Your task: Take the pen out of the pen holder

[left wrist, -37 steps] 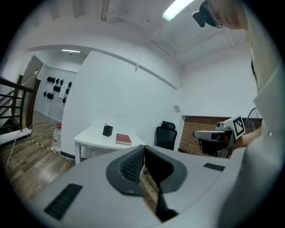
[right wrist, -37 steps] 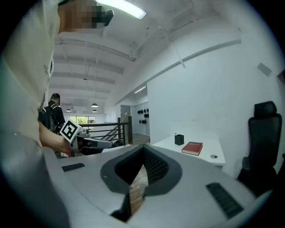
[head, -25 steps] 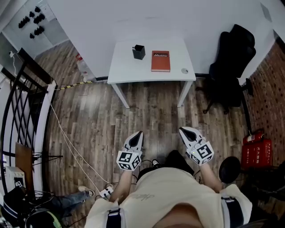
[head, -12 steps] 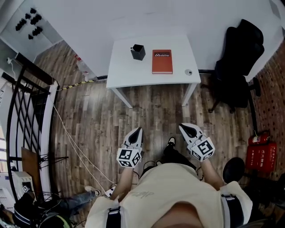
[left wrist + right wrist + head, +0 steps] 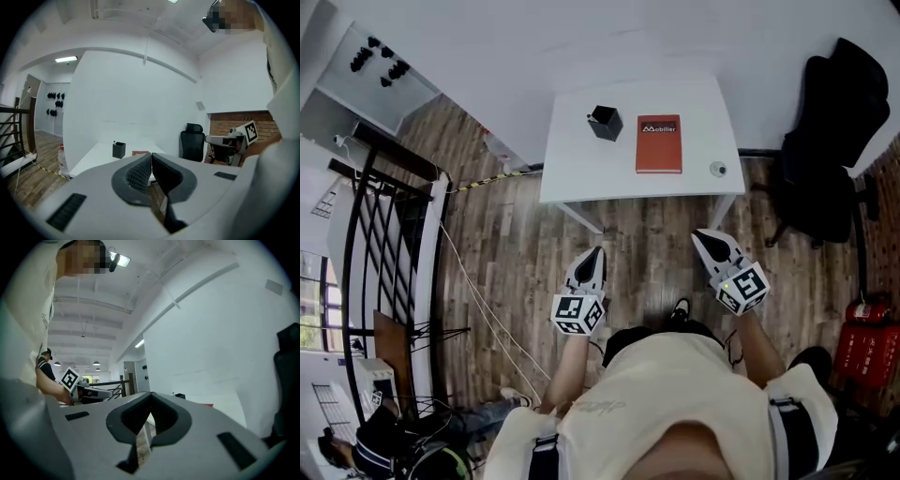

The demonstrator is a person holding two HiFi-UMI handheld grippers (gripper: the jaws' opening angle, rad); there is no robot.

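A black pen holder (image 5: 605,122) stands on the white table (image 5: 581,169), at its far left part, with a pen tip showing at its rim. The same pen holder (image 5: 118,150) is small and distant in the left gripper view. My left gripper (image 5: 595,253) is shut and empty, held over the wooden floor well short of the table. My right gripper (image 5: 703,236) is also shut with nothing in it, near the table's front right leg. In the left gripper view my left gripper (image 5: 151,156) points at the table; my right gripper (image 5: 150,394) points the same way.
A red book (image 5: 659,142) lies on the table right of the holder, with a small round object (image 5: 718,169) at the right edge. A black office chair (image 5: 830,141) stands to the right, a black railing (image 5: 384,244) to the left, cables on the floor.
The person has walked toward the table with both grippers held out in front. The table now looks nearer and both grippers stay shut.
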